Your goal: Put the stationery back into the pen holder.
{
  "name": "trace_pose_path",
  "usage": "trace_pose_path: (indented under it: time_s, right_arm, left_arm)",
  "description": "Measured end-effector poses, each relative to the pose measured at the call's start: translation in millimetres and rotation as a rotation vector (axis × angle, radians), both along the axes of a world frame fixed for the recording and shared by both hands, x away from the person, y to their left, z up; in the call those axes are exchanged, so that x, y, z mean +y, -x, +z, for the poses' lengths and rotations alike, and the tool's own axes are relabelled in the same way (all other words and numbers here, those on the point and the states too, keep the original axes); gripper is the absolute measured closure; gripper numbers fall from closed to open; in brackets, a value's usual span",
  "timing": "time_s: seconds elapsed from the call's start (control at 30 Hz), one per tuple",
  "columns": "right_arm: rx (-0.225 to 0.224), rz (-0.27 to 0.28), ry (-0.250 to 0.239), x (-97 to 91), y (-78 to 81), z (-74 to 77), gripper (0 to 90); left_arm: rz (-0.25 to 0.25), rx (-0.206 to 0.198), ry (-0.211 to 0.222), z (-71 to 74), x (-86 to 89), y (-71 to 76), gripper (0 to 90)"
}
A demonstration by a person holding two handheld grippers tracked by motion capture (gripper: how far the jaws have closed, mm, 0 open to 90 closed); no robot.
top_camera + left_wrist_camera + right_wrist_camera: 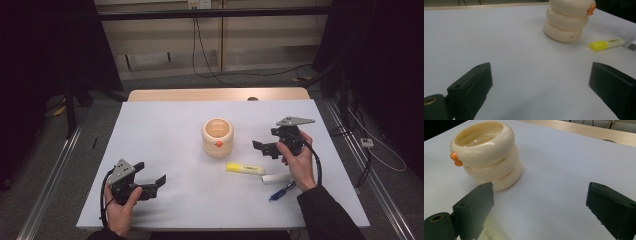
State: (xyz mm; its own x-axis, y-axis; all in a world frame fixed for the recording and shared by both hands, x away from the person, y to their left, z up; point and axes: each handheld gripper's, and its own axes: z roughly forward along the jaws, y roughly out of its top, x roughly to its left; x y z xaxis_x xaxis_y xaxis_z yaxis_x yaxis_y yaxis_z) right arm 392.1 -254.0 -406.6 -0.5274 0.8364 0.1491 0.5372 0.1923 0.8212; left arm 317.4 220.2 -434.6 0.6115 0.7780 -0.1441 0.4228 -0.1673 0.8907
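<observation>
The cream ringed cup (218, 138) stands upright and empty near the table's (165, 125) middle, with the yellow highlighter (245, 169), a white marker (276, 178) and a blue pen (282, 191) lying loose in front of it. The right gripper (264, 148), jaws wide and empty, hovers above the highlighter; the left gripper (159, 181), likewise wide, waits well apart, so nothing appears gathered yet and every pickup remains.

Left gripper (156, 182) jaws wide apart; right gripper (263, 148) likewise, seemingly hovering.

Surface: white table (165, 130).
Centre: cream cup (218, 137).
5 o'clock: yellow highlighter (244, 169), grey eraser (275, 178), blue pen (282, 191).
</observation>
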Motion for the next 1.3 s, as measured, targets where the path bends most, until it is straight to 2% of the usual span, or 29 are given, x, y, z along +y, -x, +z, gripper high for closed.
trace_pose_path:
  time_s: [0.17,0.27,0.37,0.6,0.93,1.03,1.23,1.3]
  right_arm:
    - [0.005,0.031,-0.014,-2.0,11.4,-1.5,9.2]
    - [0.001,0.039,-0.003,-4.9,15.9,-2.0,11.2]
    - [-0.024,0.034,-0.028,-12.2,21.1,4.4,12.6]
    - [-0.039,0.037,-0.034,-22.5,30.1,11.8,12.0]
    - [-0.008,0.041,-0.037,-41.4,40.8,12.5,11.2]
    - [-0.004,0.037,-0.018,-45.4,44.2,11.1,11.5]
    - [0.039,0.026,-0.004,-54.2,50.6,4.2,13.2]
    - [0.042,0.033,0.017,-56.3,53.6,3.4,13.1]
  left_arm:
    - [-0.008,-0.002,-0.003,0.4,-2.1,-0.5,5.0]
    - [-0.026,-0.004,-0.021,1.1,-4.3,-0.5,5.0]
    - [-0.029,-0.009,-0.018,1.3,-5.7,-0.3,5.0]
    - [-0.029,-0.006,-0.017,1.2,-6.1,-1.2,5.0]
    - [-0.030,-0.002,-0.020,0.9,-6.1,-1.6,5.0]
    - [-0.031,-0.003,-0.021,1.0,-6.0,-1.6,5.0]
    - [-0.031,-0.001,-0.021,0.7,-6.1,-1.8,5.0]
    - [-0.030,-0.002,-0.022,0.8,-5.9,-1.8,5.0]
